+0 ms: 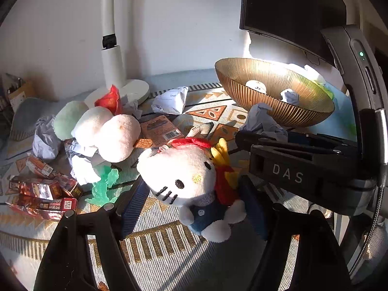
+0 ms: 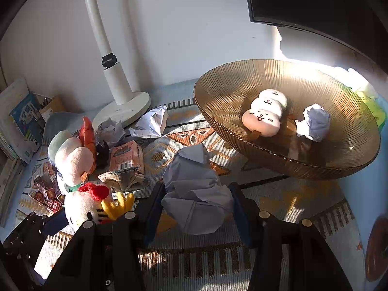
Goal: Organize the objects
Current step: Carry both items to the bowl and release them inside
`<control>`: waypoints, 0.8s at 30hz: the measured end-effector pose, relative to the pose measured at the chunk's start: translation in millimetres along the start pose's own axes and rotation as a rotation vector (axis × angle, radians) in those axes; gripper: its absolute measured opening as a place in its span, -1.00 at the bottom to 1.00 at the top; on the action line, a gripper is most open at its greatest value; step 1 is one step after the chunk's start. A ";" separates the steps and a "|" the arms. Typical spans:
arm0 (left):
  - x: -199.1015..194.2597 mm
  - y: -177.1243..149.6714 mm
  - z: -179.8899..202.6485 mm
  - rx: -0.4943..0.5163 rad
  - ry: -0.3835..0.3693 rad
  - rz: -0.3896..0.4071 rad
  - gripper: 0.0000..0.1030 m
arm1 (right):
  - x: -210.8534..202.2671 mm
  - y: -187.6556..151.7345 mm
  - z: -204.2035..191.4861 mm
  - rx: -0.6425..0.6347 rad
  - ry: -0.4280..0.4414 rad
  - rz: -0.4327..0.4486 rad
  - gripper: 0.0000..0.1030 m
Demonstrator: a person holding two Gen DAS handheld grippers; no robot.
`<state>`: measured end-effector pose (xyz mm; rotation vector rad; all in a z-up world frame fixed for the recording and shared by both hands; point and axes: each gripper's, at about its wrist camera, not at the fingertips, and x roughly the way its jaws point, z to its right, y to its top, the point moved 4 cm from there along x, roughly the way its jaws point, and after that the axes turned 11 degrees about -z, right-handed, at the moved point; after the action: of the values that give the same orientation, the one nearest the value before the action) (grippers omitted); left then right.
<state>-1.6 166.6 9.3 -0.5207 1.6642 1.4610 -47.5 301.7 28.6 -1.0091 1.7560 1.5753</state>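
Two grippers, both busy. From the left wrist view, my left gripper (image 1: pixel 194 201) has its blue pads pressed against either side of a white cat plush (image 1: pixel 184 181) with a red bow, so it's clamped on it, above the patterned mat (image 1: pixel 155 245). Behind it sit a three-ball plush skewer (image 1: pixel 97 128) and some red snack boxes (image 1: pixel 43 194); the gold bowl (image 1: pixel 274 104) is off to the right.

From the right wrist view, my right gripper (image 2: pixel 196 208) is squeezed around a big crumpled paper wad (image 2: pixel 194 189), which rests on the mat just in front of the bowl (image 2: pixel 242 82). Inside the bowl are a small plush skewer (image 2: pixel 264 114) and a paper ball (image 2: pixel 314 122).
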 end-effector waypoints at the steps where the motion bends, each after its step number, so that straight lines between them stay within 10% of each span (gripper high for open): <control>1: 0.0 0.1 0.5 0.003 0.001 0.000 0.41 | -0.6 -0.2 -0.6 -0.001 -0.001 0.003 0.00; 15: -51.9 9.0 12.4 0.057 0.015 0.104 0.41 | -89.3 -19.5 48.0 0.122 0.135 0.126 0.00; 24: -54.0 117.2 49.6 0.051 -0.275 0.112 0.41 | -146.5 48.3 98.7 0.250 -0.019 0.251 0.00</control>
<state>-45.3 229.6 124.3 -0.1908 1.5264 1.4918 -13.3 423.7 160.8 -0.6733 2.0684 1.4551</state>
